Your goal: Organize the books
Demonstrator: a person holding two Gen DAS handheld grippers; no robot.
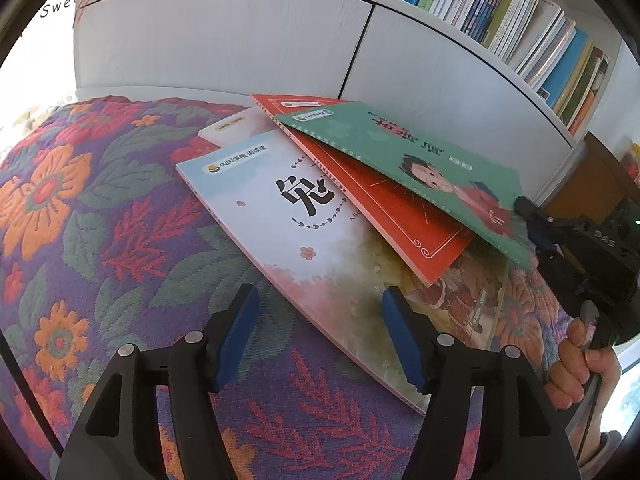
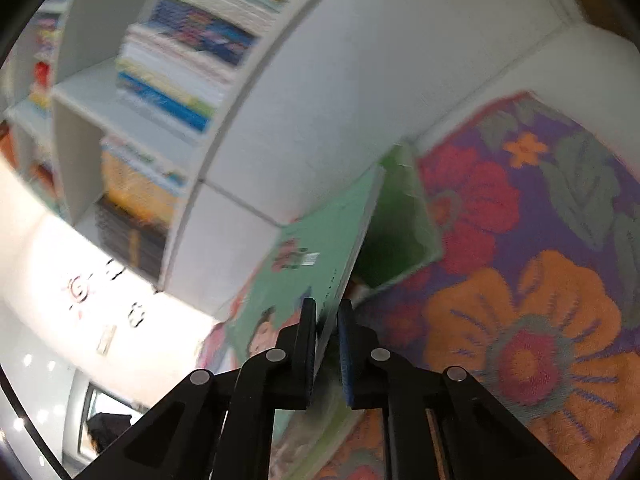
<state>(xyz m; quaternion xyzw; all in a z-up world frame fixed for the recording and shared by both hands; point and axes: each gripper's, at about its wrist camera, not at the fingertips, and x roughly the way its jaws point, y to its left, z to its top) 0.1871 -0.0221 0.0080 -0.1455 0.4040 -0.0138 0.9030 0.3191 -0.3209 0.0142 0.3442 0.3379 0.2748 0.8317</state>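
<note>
The left wrist camera looked steeply down past its parted jaws at the flowered cloth [image 1: 100, 220], with a fan of books ahead and a white bookcase [image 1: 224, 36] beyond. The right wrist camera sat rolled and very close, its jaws closed on the green book [image 2: 304, 276], which ran ahead towards the bookcase. Both views shared that book [image 1: 400, 148], the cloth and the bookcase.

Gripper: right gripper [image 2: 326, 346], bottom centre, clamped on green book [image 2: 304, 268]
Right of frame: floral cloth [image 2: 520, 280]
Upper left: blurred bookshelf [image 2: 168, 92]
</note>
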